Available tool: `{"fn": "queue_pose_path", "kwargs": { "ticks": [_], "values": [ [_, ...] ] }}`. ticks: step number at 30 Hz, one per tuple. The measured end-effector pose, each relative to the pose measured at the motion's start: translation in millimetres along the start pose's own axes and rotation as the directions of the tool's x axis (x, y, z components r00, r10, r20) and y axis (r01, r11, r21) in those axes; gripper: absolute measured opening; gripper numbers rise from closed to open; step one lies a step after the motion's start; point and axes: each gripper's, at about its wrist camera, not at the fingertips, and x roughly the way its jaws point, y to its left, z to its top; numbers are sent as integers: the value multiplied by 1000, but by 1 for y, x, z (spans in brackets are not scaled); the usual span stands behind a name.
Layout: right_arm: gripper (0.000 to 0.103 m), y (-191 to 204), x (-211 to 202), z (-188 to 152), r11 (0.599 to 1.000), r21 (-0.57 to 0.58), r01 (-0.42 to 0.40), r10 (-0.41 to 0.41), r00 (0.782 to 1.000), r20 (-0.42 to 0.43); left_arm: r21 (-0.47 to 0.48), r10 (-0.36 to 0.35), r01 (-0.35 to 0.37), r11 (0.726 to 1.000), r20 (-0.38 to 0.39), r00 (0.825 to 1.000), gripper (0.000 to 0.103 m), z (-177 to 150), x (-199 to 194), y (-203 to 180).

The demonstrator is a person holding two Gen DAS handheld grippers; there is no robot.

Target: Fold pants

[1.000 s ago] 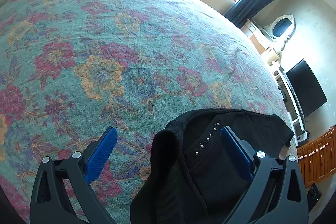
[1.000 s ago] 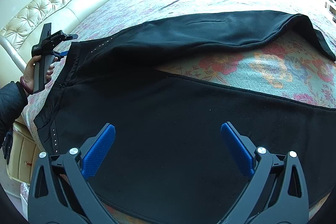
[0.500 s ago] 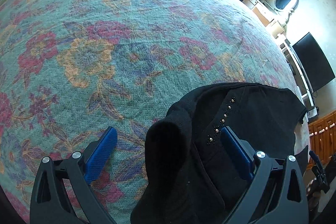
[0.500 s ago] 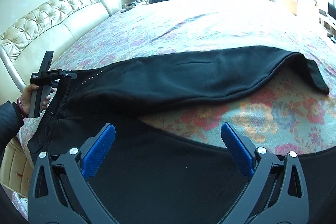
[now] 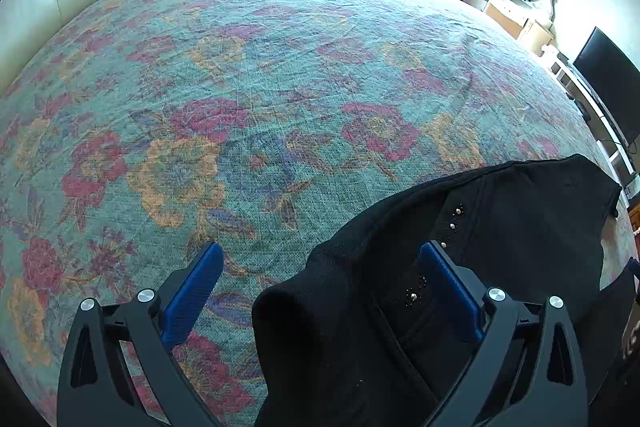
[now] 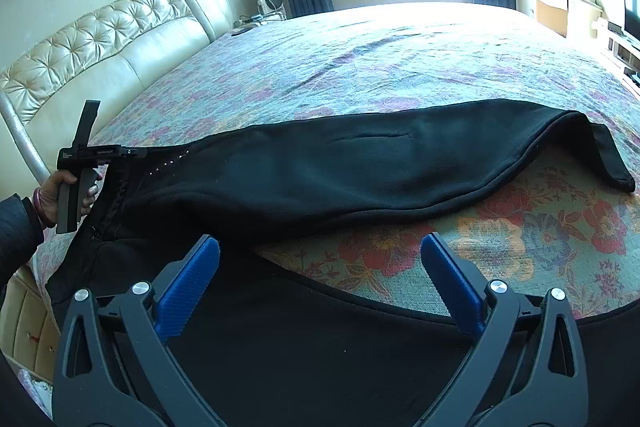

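**Black pants spread across the flowered bed, both grippers spread**

The pants [image 6: 360, 179] lie on the bed [image 6: 400, 67], over its flowered cover. In the right wrist view one leg runs from about 9 o'clock across to 3 o'clock, its hem [image 6: 616, 167] turned down over the cover near the right edge. The other leg fills the bottom of that view from 7 to 4 o'clock and is cut off by the frame, so its end cannot be seen. A patch of cover shows between the two legs.

The right hand-held gripper [image 6: 320, 283] hangs with its blue fingers [image 6: 188, 287] spread wide, above the near leg and the gap of cover; whether they touch the cloth is hard to tell. Nothing sits clamped between them.

At 9 o'clock in that view the left hand [image 6: 60, 195] holds the left hand-held gripper [image 6: 100, 151] by its grip at the waist end of the pants, beside a row of small studs [image 6: 168, 163]. Its tips are too small there to read.

The left wrist view is clearer: the left hand-held gripper [image 5: 320, 275] is spread, and a raised fold of the waistband [image 5: 304, 327] stands between the fingers, nearer the right one, which rests against the studded cloth. The left finger [image 5: 192, 287] is over bare cover, well apart from the cloth. The lower part of the fold is cut off at 6 o'clock.

A padded headboard [image 6: 100, 47] curves along the bed at 10 o'clock in the right wrist view.
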Motion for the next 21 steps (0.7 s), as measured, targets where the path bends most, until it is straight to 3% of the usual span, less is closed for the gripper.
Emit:
{"fn": "queue_pose_path", "kwargs": {
  "ticks": [5, 9, 12, 18, 19, 21],
  "values": [
    [101, 3, 2, -2, 1000, -10, -2, 2, 1000, -8, 15, 25, -25, 1000, -16, 1000, 98, 0, 8, -2],
    [101, 3, 5, -3, 1000, -4, -4, 4, 1000, -18, 48, 15, -16, 999, 21, 1000, 96, -3, 7, -5],
    [101, 1, 8, -5, 1000, -5, -2, 2, 1000, -28, 96, 88, -86, 992, -21, 996, 33, -3, 17, -11],
    [101, -6, 20, 7, 999, -24, -45, 43, 996, -83, 0, 45, -45, 999, -51, 998, 16, 2, 27, -9],
    [101, -7, 20, 12, 996, -54, -74, 69, 994, -81, -16, 12, -13, 1000, -53, 999, 10, 2, 27, -7],
    [101, -8, 21, 31, 982, -148, -117, 109, 992, -61, -33, -11, 9, 999, -48, 999, 10, 1, 24, -4]
  ]
}}
